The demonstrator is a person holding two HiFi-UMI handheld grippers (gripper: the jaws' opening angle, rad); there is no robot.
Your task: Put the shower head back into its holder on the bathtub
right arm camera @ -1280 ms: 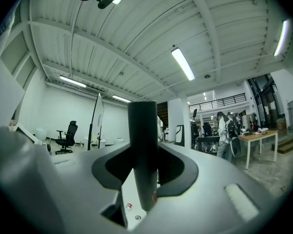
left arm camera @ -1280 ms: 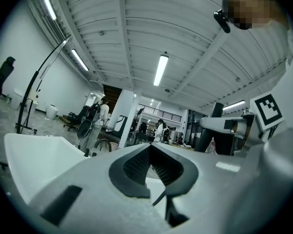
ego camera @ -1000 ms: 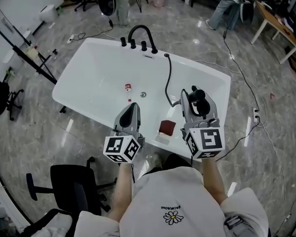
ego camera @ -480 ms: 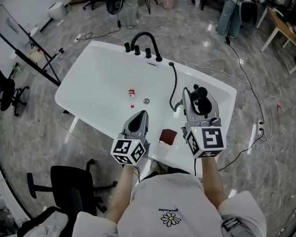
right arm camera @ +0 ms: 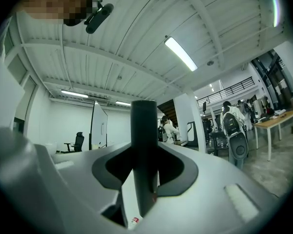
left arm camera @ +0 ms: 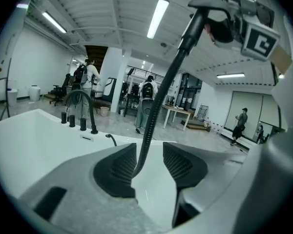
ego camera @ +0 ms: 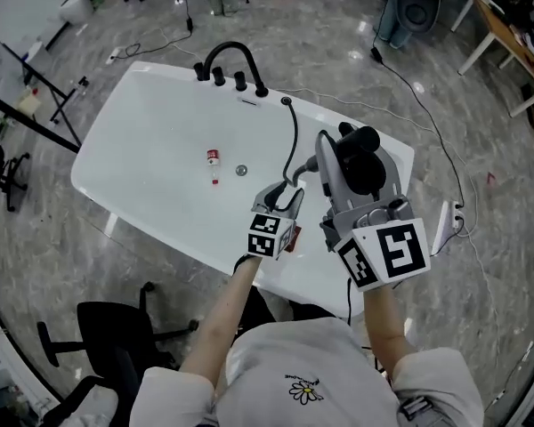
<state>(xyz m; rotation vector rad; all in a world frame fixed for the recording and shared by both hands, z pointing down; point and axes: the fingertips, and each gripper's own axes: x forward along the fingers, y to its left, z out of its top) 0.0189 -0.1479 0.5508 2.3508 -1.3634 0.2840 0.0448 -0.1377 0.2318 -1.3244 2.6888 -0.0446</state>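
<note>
While the bathtub (ego camera: 151,123) lies below, the right gripper (right arm camera: 145,168) is clamped on the shower head (ego camera: 358,148), held above the tub's near right rim. The left gripper (left arm camera: 145,162), just left of it, has just been opening its jaws; they stand spread, with the hose (left arm camera: 161,96) running between them unpinched.

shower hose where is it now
In the head view the shower hose runs from the bathtub rim right of the faucet, between the left gripper's jaws, which have just been opening, to the shower head held by the right gripper.
</note>
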